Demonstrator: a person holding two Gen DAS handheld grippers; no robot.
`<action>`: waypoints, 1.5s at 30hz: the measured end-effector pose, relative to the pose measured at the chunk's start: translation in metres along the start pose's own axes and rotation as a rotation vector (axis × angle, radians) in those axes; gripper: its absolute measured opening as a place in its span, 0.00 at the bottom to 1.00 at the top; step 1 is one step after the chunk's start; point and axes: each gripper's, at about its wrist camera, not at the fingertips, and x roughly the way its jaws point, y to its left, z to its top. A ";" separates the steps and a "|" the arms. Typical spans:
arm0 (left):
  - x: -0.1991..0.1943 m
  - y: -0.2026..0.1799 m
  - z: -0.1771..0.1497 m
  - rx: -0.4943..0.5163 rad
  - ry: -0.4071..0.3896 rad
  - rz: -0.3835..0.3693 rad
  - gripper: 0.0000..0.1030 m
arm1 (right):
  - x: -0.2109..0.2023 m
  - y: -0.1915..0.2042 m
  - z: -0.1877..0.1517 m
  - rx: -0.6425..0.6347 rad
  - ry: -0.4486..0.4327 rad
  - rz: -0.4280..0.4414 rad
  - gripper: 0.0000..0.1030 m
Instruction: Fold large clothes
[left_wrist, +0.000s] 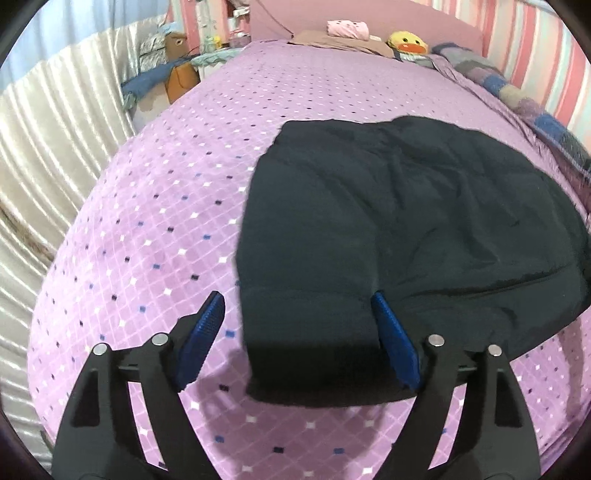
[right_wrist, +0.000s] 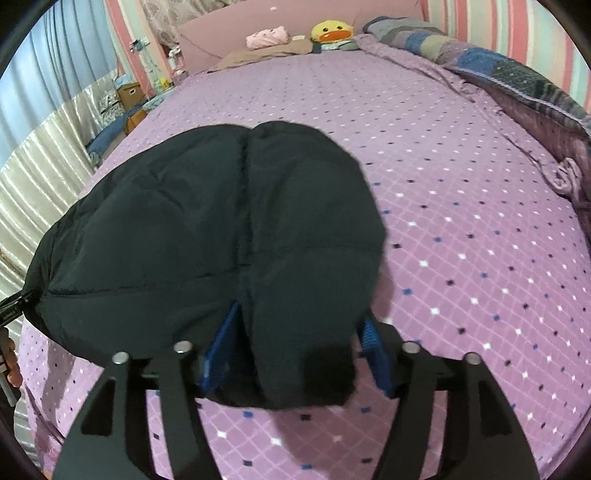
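Observation:
A large black padded jacket (left_wrist: 406, 221) lies on the purple patterned bed (left_wrist: 147, 240). In the left wrist view my left gripper (left_wrist: 299, 306) is open, its blue pads wide apart, and a strip of the jacket's near edge lies between them. In the right wrist view the jacket (right_wrist: 207, 229) bulges up in front of the camera. My right gripper (right_wrist: 301, 325) is open, with a thick fold of the jacket between its blue pads; the pads' tips are partly hidden by the cloth.
At the bed's head lie a pink bundle (left_wrist: 347, 28), a yellow duck toy (left_wrist: 406, 42) and a brown cloth. A patchwork quilt (right_wrist: 517, 74) runs along the right side. Shiny cream curtains (left_wrist: 44, 147) and a cardboard box (right_wrist: 129, 94) stand left of the bed.

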 end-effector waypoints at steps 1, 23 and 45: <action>0.000 0.005 -0.001 -0.014 0.005 -0.009 0.80 | -0.001 -0.004 0.000 0.015 -0.002 0.008 0.63; 0.038 0.004 -0.013 -0.003 0.053 -0.026 0.42 | 0.023 -0.006 -0.007 -0.050 0.029 -0.117 0.23; 0.046 0.013 -0.029 -0.040 0.003 -0.012 0.54 | 0.038 -0.004 -0.028 0.022 -0.033 -0.119 0.26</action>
